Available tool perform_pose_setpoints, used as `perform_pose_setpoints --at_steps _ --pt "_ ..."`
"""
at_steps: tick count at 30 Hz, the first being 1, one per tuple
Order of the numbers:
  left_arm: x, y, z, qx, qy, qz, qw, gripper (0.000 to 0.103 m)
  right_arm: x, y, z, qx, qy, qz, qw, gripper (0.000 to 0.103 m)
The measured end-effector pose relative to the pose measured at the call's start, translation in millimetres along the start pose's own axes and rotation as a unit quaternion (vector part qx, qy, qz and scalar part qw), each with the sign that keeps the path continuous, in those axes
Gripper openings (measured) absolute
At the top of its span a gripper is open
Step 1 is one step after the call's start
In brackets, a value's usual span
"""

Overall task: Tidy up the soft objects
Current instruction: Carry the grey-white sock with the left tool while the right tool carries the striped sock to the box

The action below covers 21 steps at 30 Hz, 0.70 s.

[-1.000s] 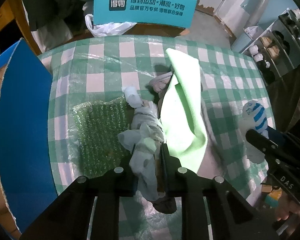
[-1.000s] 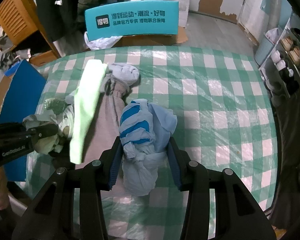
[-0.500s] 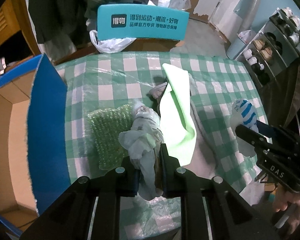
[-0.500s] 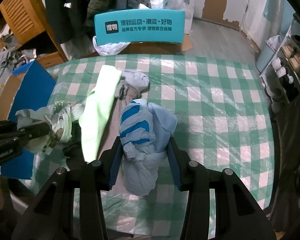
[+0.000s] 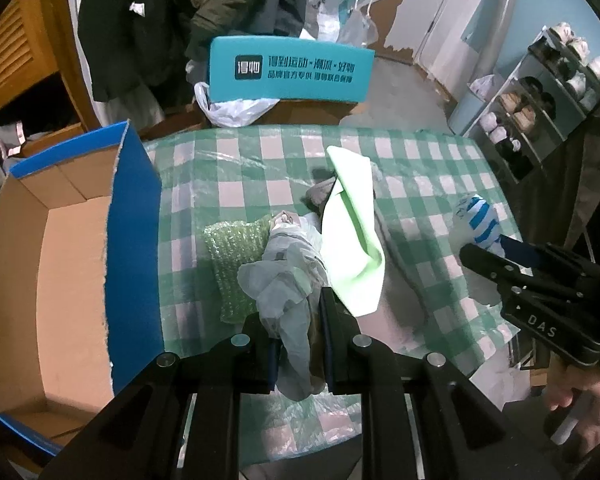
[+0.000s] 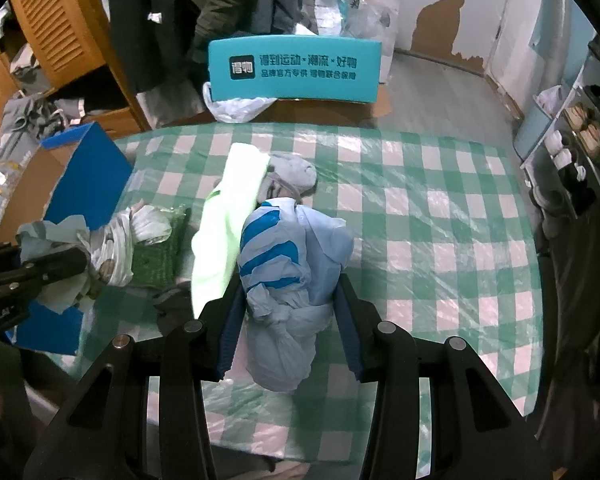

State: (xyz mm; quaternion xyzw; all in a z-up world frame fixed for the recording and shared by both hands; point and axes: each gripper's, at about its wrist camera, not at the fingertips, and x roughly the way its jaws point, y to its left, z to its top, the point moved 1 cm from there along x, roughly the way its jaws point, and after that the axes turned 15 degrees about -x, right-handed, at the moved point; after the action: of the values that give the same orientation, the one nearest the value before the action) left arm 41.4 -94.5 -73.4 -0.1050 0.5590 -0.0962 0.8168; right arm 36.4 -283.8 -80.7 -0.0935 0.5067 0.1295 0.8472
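Both claws loaded with knotted cloth bundles, held above the checked table

The left gripper is clenched tight on a trailing end of the grey-white bundle, which hangs near the open cardboard box at the table's left edge; since only a thin tail sits between the jaws, the cloth could slide out before it clears the box's blue wall. The right gripper clamps the blue-striped bundle around its middle, a fuller hold that looks safer. The light green cloth and the bubble wrap lie on the checked tablecloth just under the left bundle, so a dangling tail might snag and drag them.
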Motion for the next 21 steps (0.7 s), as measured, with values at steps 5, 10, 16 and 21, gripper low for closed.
perform_pose_setpoints --at_steps 5,10,16,21 --pt "-14 1 -3 -0.003 -0.012 -0.012 0.9999 0.017 -10 9 3 -0.007 -0.008 0.003 1.000 0.043" --pt "-29 3 -4 0.000 -0.028 -0.014 0.9995 0.017 -19 17 6 -0.012 -0.016 0.005 1.000 0.043" --pt "-45 4 -6 0.009 -0.050 -0.004 0.9987 0.017 -32 29 12 -0.024 -0.028 0.008 0.999 0.043" --pt "-57 8 -9 0.020 -0.069 0.012 0.9973 0.017 -43 39 18 -0.033 -0.039 0.010 0.999 0.043"
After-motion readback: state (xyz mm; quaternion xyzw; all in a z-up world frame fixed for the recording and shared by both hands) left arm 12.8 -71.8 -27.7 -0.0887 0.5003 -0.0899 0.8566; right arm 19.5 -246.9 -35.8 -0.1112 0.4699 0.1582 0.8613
